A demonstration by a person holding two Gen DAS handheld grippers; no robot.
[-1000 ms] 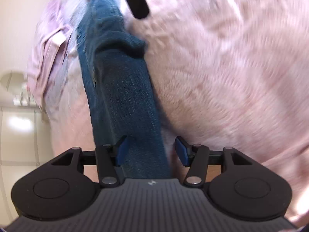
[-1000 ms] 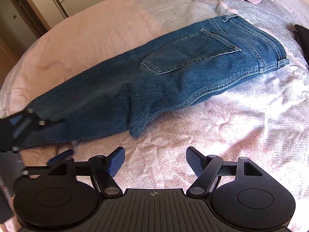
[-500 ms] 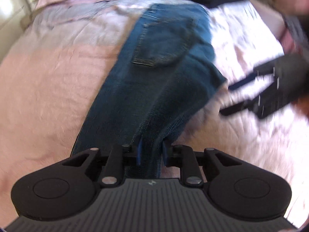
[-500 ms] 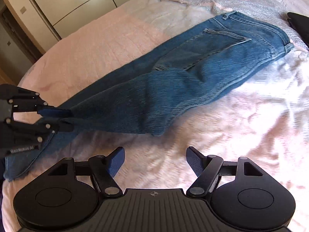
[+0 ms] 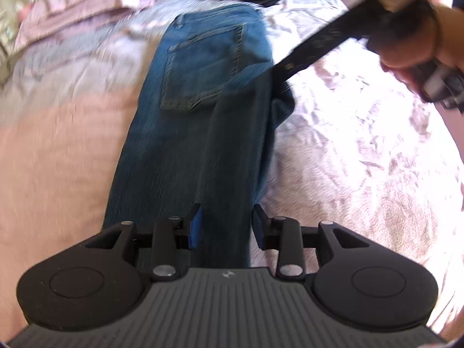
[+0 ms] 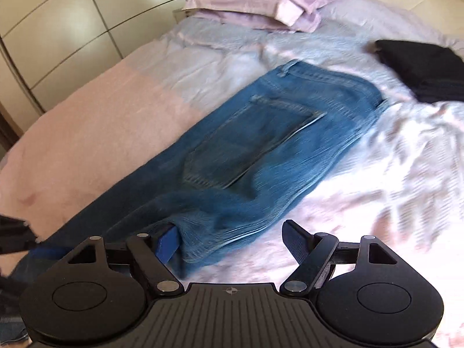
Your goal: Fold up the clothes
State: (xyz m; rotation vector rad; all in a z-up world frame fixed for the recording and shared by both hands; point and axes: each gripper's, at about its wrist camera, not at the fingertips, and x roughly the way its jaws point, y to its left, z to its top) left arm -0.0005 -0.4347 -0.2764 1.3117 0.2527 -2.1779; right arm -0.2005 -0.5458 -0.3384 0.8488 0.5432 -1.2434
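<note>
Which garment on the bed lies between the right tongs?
The blue jeans: their crotch fold sits inside the open right tongs. The black garment and lilac pile lie far beyond.

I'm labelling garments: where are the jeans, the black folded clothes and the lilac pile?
jeans (image 6: 255, 142), right wrist view, back pocket.
black folded clothes (image 6: 426, 69), right wrist view, top surface.
lilac pile (image 6: 261, 0), right wrist view, middle.

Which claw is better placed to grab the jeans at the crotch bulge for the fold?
Probably right: the right claw is open at the jeans' bulging edge; the left claw sits down the leg.
</note>
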